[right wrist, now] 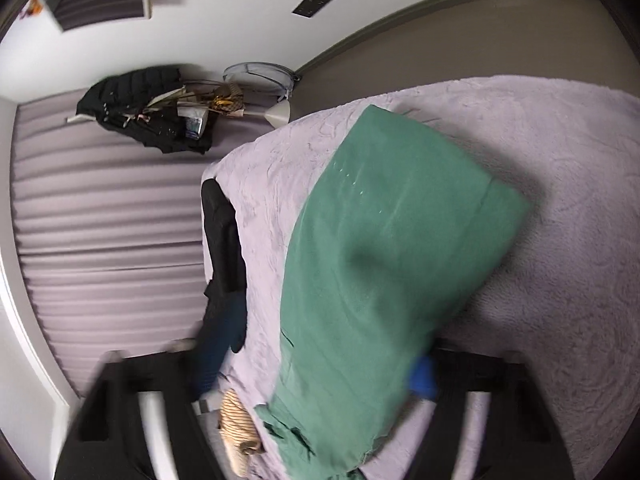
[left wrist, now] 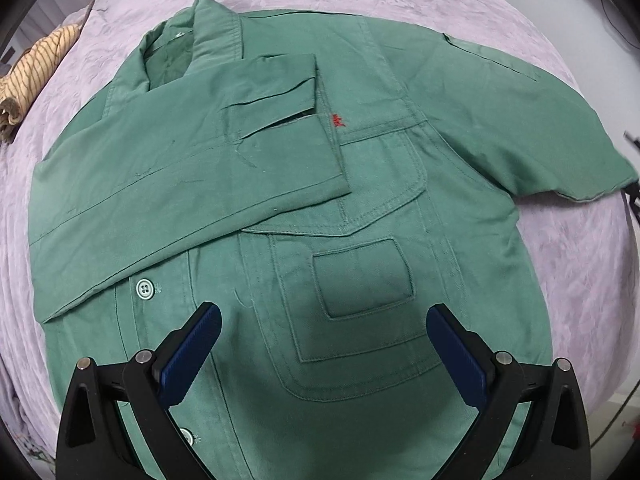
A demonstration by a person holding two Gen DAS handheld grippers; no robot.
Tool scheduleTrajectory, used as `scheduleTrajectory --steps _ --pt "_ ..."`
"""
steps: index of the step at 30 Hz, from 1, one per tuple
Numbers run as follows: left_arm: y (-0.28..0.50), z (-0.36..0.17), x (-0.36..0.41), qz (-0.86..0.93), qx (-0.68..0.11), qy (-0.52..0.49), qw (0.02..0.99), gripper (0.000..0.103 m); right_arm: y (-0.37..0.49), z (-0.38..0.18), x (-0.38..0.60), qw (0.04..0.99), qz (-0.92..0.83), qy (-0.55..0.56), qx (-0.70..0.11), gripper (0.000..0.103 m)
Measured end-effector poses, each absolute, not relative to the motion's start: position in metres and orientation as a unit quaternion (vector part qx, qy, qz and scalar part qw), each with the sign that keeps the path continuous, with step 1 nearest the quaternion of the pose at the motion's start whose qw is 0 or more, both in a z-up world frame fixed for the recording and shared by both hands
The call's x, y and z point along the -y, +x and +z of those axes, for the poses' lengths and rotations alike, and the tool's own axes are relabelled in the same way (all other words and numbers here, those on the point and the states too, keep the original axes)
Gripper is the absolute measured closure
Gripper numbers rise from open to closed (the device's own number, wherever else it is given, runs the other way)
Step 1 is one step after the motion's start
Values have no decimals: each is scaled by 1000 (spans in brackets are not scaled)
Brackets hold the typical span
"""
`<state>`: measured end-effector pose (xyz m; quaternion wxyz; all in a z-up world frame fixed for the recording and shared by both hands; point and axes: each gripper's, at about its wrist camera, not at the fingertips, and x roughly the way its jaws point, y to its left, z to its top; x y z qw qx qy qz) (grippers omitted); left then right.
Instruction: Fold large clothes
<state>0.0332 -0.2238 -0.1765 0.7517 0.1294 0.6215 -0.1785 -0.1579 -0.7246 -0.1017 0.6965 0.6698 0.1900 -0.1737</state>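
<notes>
Lilac bedspread [left wrist: 560,240] carries the green jacket [left wrist: 360,200], one sleeve [left wrist: 180,184] folded across its chest. Left hand-held gripper [left wrist: 324,320] hovers released above the pocket; right hand-held gripper [right wrist: 316,364] looks clenched on the other sleeve [right wrist: 380,260], though blur obscures it. Risk: the raised sleeve slips or drags the jacket askew.

The shirt [left wrist: 304,208] ahead of the left claw [left wrist: 324,320] is plain green, with pale green buttons [left wrist: 145,289] and small red embroidery [left wrist: 338,121]. The bed cover [left wrist: 580,272] under it is pale lilac. Far left of the claw lies a cream cloth with dark thin stripes [left wrist: 36,68]. The claw's pads [left wrist: 192,354] are blue on black arms.
</notes>
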Motion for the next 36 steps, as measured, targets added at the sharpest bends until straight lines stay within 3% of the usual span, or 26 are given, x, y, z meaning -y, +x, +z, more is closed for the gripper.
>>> scheduleTrajectory --steps 1,2,10,18,21,25,29,31,33,35,36 --pt "38 -177 220 -179 -621 126 753 0 -156 -102 727 692 -170 675 -192 94" --pt "40 -175 215 -178 -619 124 755 0 -156 -100 728 693 -162 678 -186 98" --pt "58 -160 167 -157 -603 105 775 0 -98 -22 690 770 -45 615 -165 99" --pt "87 -154 76 -106 -584 78 801 0 35 39 512 863 78 400 -299 98" --pt "90 -154 34 -77 -578 62 810 0 75 14 416 868 109 304 -378 97" --pt "95 -164 -1 -42 -576 60 814 0 104 -75 292 836 121 199 -497 97" --pt "92 -171 -38 -29 -583 47 811 0 111 -162 254 778 61 213 -588 95" --pt "90 -173 -48 -30 -583 45 811 0 95 -165 260 780 56 255 -569 82" --pt "90 -174 -54 -32 -583 44 811 0 85 -153 273 785 44 289 -546 28" --pt "91 -174 -61 -34 -583 39 811 0 72 -137 290 803 16 318 -504 30" --pt "93 -175 -63 -34 -583 36 811 0 73 -133 297 803 4 329 -497 57"
